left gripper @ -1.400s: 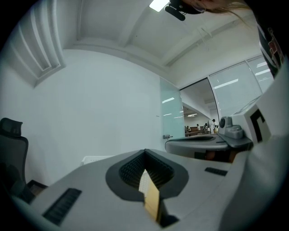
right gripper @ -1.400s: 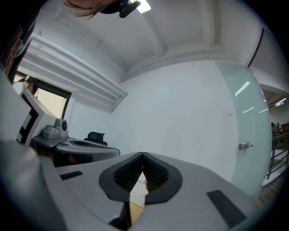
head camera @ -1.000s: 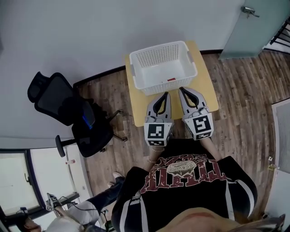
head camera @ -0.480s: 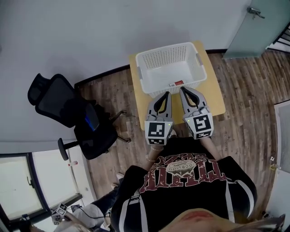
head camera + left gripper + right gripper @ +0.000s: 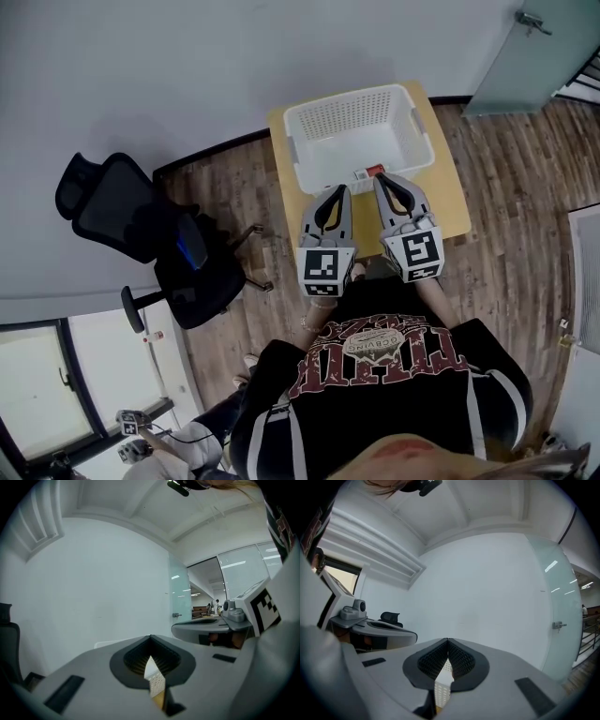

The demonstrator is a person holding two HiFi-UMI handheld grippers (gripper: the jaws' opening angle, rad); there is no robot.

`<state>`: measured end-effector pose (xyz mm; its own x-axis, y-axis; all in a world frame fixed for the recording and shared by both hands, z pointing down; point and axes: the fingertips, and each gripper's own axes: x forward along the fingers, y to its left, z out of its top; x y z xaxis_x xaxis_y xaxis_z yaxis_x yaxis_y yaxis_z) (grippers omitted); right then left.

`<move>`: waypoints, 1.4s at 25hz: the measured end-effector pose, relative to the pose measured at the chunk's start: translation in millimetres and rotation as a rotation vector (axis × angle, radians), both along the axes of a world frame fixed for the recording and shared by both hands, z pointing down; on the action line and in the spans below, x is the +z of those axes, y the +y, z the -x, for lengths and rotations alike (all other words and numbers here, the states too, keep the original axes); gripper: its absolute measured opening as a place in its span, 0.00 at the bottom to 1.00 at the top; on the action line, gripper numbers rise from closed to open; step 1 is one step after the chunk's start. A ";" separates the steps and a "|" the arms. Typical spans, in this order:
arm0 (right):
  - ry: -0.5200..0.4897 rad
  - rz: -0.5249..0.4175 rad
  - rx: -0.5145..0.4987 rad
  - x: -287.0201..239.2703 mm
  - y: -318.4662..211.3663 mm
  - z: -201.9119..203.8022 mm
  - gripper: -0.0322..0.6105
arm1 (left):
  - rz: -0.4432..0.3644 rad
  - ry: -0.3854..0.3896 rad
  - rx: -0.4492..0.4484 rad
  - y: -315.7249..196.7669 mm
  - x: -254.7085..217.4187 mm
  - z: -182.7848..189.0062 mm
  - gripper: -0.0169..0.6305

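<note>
Wood floor surrounds a small table (image 5: pixel 452 204) by the far wall, with a white basket (image 5: pixel 349 101) on it. The left gripper (image 5: pixel 336 191) and right gripper (image 5: pixel 386 180) are both closed and empty, side by side at the basket's near wall. A black chair (image 5: pixel 122 211) stands to the left.

The light was bright and even and came from above; shadows were weak. Lamp reflections lay on the glass door (image 5: pixel 562 616). All views curved strongly at the edges, with black corners. The left tongs (image 5: pixel 150 638) and the right tongs (image 5: pixel 448 641) looked soft.
</note>
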<state>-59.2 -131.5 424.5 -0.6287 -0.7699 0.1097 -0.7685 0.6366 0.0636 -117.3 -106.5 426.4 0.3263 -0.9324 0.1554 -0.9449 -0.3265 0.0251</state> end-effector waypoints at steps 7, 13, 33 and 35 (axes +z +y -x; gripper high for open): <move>0.018 0.007 -0.035 1.2 -26.8 9.0 0.07 | 0.010 0.011 -0.049 -24.4 2.2 13.2 0.07; 0.031 0.023 -0.069 -0.4 -54.9 12.7 0.08 | 0.015 0.016 -0.073 -52.0 -2.0 14.9 0.07; 0.166 0.189 -0.365 56.8 -107.2 44.9 0.08 | 0.100 0.030 -0.230 -86.0 23.6 53.6 0.07; 0.162 0.228 -0.416 64.7 -110.7 48.2 0.08 | 0.109 0.032 -0.241 -87.5 27.6 56.7 0.07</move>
<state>-107.4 -242.2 489.1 -0.8382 -0.4031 0.3673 -0.4387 0.8985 -0.0150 -174.0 -194.0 453.9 0.1032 -0.9621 0.2524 -0.9932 -0.0860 0.0786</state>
